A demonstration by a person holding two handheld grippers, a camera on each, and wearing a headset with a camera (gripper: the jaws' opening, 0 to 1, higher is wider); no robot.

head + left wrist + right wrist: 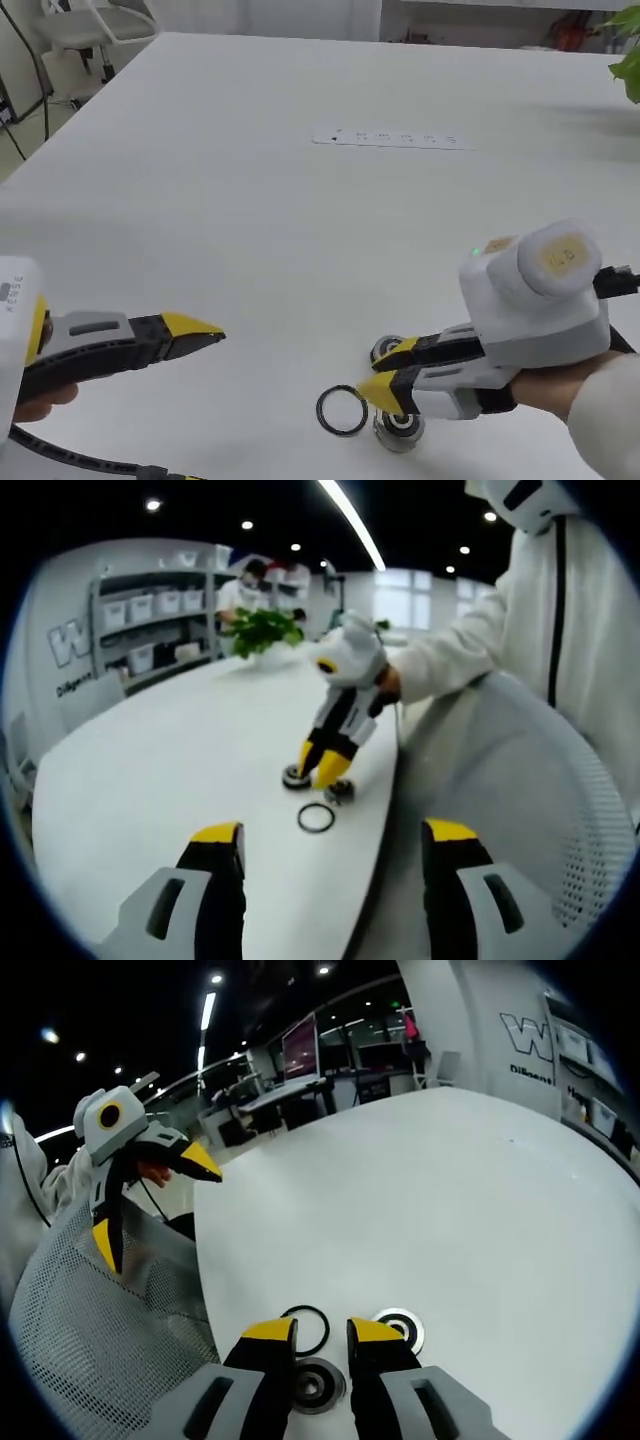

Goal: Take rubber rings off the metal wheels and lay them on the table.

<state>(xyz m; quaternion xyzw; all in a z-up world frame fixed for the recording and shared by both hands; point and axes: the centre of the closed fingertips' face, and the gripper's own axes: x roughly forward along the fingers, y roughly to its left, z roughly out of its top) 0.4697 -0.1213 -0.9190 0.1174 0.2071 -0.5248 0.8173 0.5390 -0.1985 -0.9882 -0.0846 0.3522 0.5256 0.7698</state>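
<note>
A loose black rubber ring (342, 410) (316, 818) (305, 1328) lies flat on the white table (300, 230). Two metal wheels rest beside it, one farther off (384, 349) (400, 1328) and one near the table edge (398, 430) (315, 1385). My right gripper (388, 370) (322, 1332) points down over the wheels, its yellow tips a narrow gap apart with nothing gripped; the near wheel shows through that gap. Off to the left, my left gripper (205, 335) (335, 832) hovers with its jaws wide apart and empty, aimed toward the ring.
A white power strip (392, 138) lies mid-table, farther back. A green plant (630, 60) (262, 630) stands at the far right corner. A mesh chair (520, 780) (100, 1340) sits by the table's near edge. Shelves and a person (245, 585) are in the background.
</note>
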